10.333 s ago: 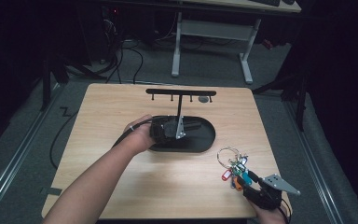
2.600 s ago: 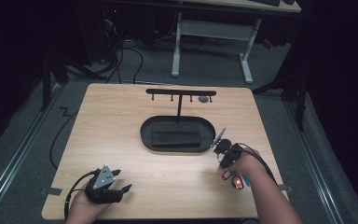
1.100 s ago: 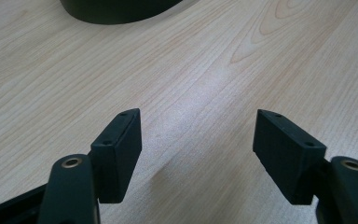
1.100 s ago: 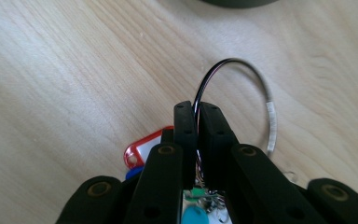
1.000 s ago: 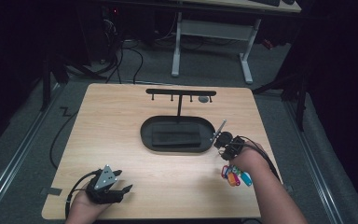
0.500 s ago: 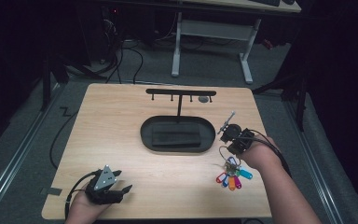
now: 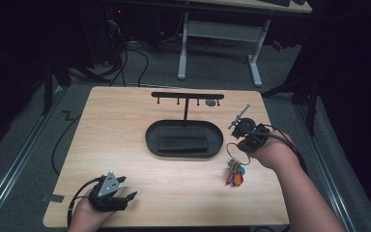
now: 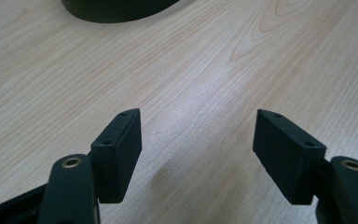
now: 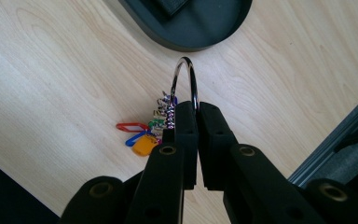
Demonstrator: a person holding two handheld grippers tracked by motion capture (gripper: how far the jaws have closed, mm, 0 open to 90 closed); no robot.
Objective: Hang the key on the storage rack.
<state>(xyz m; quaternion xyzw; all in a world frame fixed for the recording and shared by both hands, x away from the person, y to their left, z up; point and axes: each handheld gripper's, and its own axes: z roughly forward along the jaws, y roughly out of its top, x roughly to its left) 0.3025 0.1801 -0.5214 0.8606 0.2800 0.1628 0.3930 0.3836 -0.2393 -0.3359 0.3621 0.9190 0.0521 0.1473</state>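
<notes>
A metal key ring [image 9: 185, 80] with several keys and coloured tags [image 9: 142, 135] hangs from my right gripper [image 9: 196, 108], whose jaws are shut on the ring. In the high view the right gripper [image 7: 244, 137] is lifted to the right of the black oval tray [image 7: 152, 137], and the key bunch [image 7: 235, 172] dangles below the ring [image 7: 237, 151]. A black stand with a crossbar of pegs [image 7: 187, 96] rises behind the tray. My left gripper [image 7: 125, 199] rests near the table's front left edge, open and empty; its fingers [image 8: 119, 149] stand wide apart over bare wood.
The wooden table [image 7: 116, 121] has dark floor around it. A grey rail [image 9: 328, 142] runs past the right edge. A white-legged desk frame [image 7: 217, 31] stands beyond the far edge. A cable [image 7: 60, 145] trails off the left side.
My right hand has risen and shifted toward the far right, lifting the key ring so the keys hang off the table. The left gripper has stayed in place.
</notes>
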